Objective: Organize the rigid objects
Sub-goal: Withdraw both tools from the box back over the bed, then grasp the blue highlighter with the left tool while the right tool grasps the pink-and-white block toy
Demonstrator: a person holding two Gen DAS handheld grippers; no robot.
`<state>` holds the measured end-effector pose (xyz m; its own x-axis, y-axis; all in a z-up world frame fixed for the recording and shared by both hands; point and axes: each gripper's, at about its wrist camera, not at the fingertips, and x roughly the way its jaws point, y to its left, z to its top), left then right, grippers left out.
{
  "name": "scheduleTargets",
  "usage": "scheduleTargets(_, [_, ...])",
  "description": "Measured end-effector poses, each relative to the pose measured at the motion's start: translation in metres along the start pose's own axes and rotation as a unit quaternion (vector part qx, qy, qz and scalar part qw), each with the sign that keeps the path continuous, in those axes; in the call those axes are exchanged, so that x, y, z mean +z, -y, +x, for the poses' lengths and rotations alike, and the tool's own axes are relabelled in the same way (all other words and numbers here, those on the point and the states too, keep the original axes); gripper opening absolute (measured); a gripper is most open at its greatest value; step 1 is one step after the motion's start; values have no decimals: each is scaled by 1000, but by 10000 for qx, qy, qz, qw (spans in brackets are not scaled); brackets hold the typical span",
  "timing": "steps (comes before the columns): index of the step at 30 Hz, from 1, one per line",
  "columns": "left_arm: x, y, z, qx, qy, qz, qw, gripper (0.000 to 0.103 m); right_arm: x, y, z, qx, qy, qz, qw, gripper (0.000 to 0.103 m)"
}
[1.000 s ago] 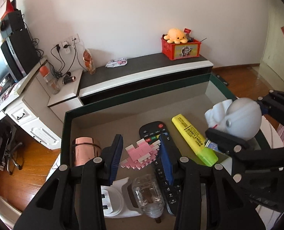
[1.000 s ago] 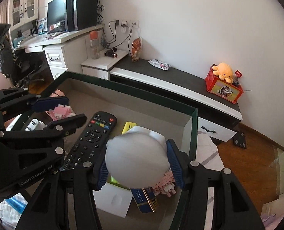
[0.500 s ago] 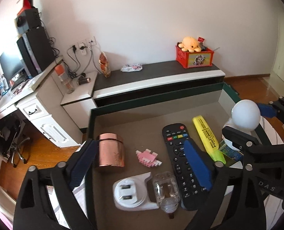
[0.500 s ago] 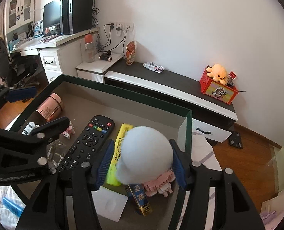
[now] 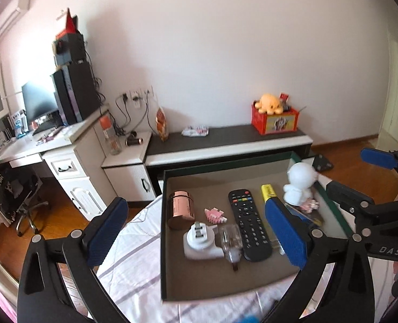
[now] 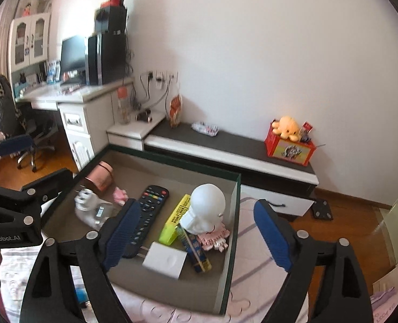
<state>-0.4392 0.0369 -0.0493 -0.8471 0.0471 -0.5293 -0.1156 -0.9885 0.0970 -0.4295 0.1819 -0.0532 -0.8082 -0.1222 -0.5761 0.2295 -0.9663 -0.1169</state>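
A dark green box (image 5: 163, 242) (image 6: 232, 228) on the bed holds a white figurine (image 5: 299, 185) (image 6: 205, 208), a black remote (image 5: 248, 227) (image 6: 148, 207), a yellow highlighter (image 6: 176, 219), a copper can (image 5: 180, 210) (image 6: 100, 179), a pink block toy (image 5: 215, 215), a white plug (image 5: 200, 243), a clear bottle (image 5: 231, 241), a white card (image 6: 165, 259) and a blue pack (image 6: 195, 250). My left gripper (image 5: 196, 237) is open and empty above the box. My right gripper (image 6: 196, 234) is open and empty above the figurine.
The box lies on a striped bedsheet (image 5: 134, 263). Behind it stands a low dark cabinet (image 5: 226, 140) with a red box and orange plush (image 5: 274, 113). A white desk (image 5: 51, 156) with a monitor is at the left. Wood floor lies beyond.
My right gripper opened and let go of the white figurine, which now stands in the box. Both grippers pulled back and up. My left gripper opened wide off the pink block toy.
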Motion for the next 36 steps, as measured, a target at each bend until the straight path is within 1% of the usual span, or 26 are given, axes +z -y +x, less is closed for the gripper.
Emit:
scheduleTargets(5, [-17,-3,-58,86,329,-40,9994,103,-11,-11,-58,45,388,13,9992,89])
scheduleTargets(8, [-33,-5,-93,0,503,-88,9987,103,-22,-18,-93,51,619,83,9980,89])
scheduleTargets(10, [-43,-6,-112,-65,544,-90,9985,103,-32,-22,-115,67,745,127,9971,89])
scheduleTargets(12, [-52,-7,-129,2,599,-103,9981,103,-43,-28,-136,19,864,191,9961,89])
scheduleTargets(14, [-62,-6,-147,61,679,-119,9976,103,-52,-32,-152,1,923,244,9954,89])
scheduleTargets(20, [-87,-9,-200,-167,985,-380,9943,103,-78,-45,-197,-215,1172,367,9922,89])
scheduleTargets(22, [-94,-10,-215,-174,1055,-404,9934,103,-86,-49,-209,-265,1210,382,9916,89])
scheduleTargets(25, [-100,-10,-230,-157,1131,-399,9927,103,-94,-53,-221,-165,1240,418,9913,89])
scheduleTargets(29, [-105,-10,-242,-161,1179,-366,9922,103,-100,-57,-231,-199,1248,387,9912,89])
scheduleTargets(36, [-114,-14,-240,-129,1035,-333,9940,103,-109,-51,-242,-295,1246,462,9907,89])
